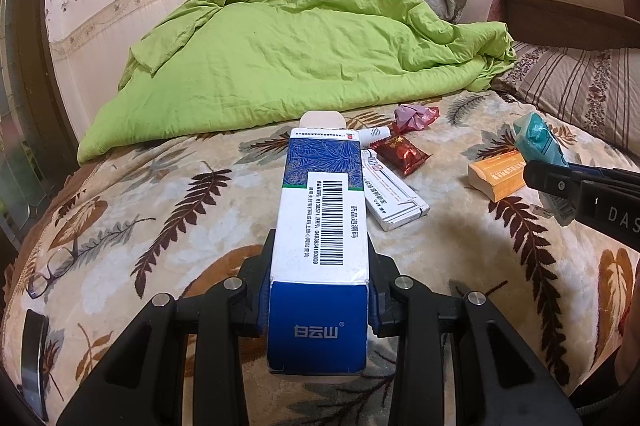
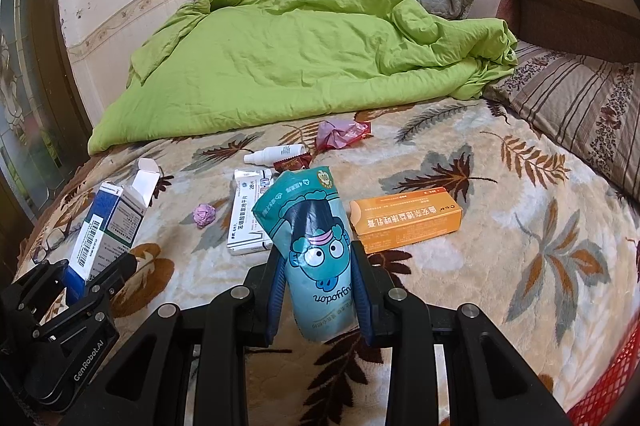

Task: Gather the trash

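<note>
Both grippers are loaded: left gripper [image 1: 318, 300] fingers clamp the blue box [image 1: 320, 226], right gripper [image 2: 318, 300] fingers pinch the teal packet [image 2: 316, 250]. Carry both level to the red basket [image 2: 600, 390]; squeeze gently.

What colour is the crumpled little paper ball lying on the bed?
Light purple. The paper ball shows best in the right wrist view, beside the white box.

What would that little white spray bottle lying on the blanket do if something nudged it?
The white spray bottle lies on its side and looks round, so it would probably roll, though the plush blanket should slow it. It seems small and likely light. Its smooth plastic might slip in a tool's grip. The red wrapper right beside it could block rolling that way.
</note>
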